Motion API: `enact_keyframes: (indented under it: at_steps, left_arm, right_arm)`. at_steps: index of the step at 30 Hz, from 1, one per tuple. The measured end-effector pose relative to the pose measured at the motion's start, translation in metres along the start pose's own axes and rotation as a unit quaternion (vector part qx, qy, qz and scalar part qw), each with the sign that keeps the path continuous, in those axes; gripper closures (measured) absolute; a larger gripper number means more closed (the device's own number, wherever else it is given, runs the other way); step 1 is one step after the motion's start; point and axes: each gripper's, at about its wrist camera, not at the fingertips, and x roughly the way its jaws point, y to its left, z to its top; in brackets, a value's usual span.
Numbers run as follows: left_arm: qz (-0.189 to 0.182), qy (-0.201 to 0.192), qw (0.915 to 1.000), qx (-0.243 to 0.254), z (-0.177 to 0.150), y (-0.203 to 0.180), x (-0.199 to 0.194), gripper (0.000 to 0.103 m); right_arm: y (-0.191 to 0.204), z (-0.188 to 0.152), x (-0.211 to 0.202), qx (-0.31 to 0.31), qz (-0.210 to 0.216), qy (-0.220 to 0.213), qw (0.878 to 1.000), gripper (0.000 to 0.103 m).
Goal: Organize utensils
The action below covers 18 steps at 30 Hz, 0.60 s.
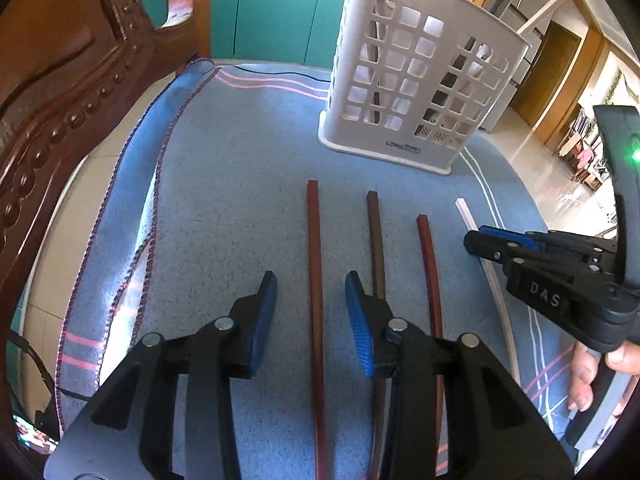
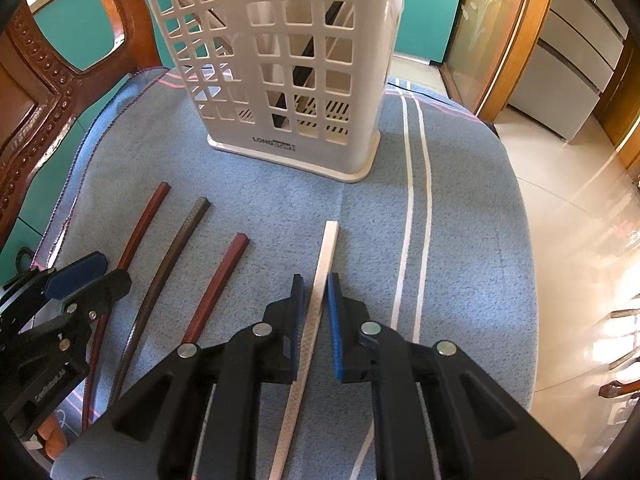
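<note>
Four chopsticks lie side by side on a blue cloth. A red-brown chopstick runs between the fingers of my open left gripper, untouched. A dark brown chopstick and another red one lie to its right. My right gripper straddles the white chopstick; the jaws stand close around it, a narrow gap showing on the right side. The white slotted utensil holder stands upright beyond the chopsticks, with some dark sticks inside. It also shows in the right wrist view.
A carved wooden chair back stands at the left table edge. The blue cloth covers the round table, with tiled floor beyond its right edge. A black cable runs behind the holder.
</note>
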Motion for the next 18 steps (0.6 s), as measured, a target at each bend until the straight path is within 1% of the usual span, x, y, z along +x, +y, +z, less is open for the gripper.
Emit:
enact_keyframes:
  at_steps: [2,5,7,13,18]
  left_arm:
    - [0.011,0.001,0.9999,0.008,0.004,-0.003,0.003,0.067]
    - [0.043,0.021,0.9979,0.044,0.021,-0.014,0.016,0.067]
    - [0.053,0.032,0.9965,0.056,0.030,-0.017,0.022,0.065]
    - [0.050,0.055,0.9952,0.063,0.053,-0.021,0.036,0.060]
    - [0.053,0.049,0.9949,0.071,0.059,-0.017,0.039,0.053]
  right_arm:
    - [-0.002,0.000,0.000,0.004,0.005,0.001,1.000,0.081]
    - [-0.005,0.001,0.001,0.013,0.009,0.002,1.000,0.079]
    - [-0.007,0.001,0.002,0.016,0.011,0.002,1.000,0.079]
    - [-0.011,0.002,0.003,0.019,0.017,0.000,1.000,0.079]
    - [-0.012,0.001,0.002,0.017,0.016,-0.001,1.000,0.077]
